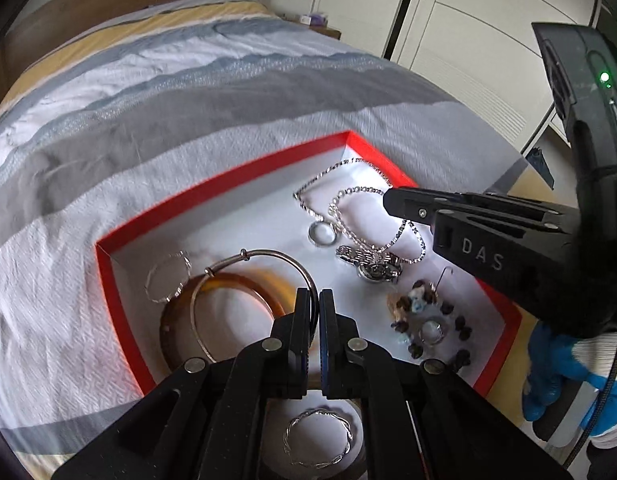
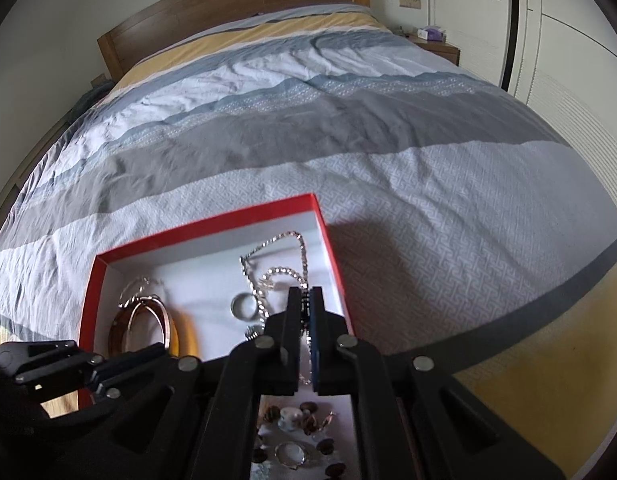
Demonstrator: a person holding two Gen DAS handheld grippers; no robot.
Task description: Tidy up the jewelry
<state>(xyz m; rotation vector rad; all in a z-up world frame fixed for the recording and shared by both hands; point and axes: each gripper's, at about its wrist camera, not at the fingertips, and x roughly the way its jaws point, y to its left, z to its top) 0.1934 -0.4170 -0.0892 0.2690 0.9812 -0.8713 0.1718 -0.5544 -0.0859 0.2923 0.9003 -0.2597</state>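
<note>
At the left of the left wrist view, the red box sits on the striped bedspread, white inside. In its lower left part a thin twisted silver bangle lies just beside an amber bangle. My left gripper, at bottom centre, has its fingers pressed onto the wire of a large silver hoop bangle, which lies over the amber one. Below the fingers, another twisted silver ring lies on the box floor. Right of centre are a plain silver ring, a tangled silver chain necklace, a watch and a dark beaded piece. My right gripper enters from the right above the chain. In the right wrist view its fingers are nearly together, with a strand of chain between them.
</note>
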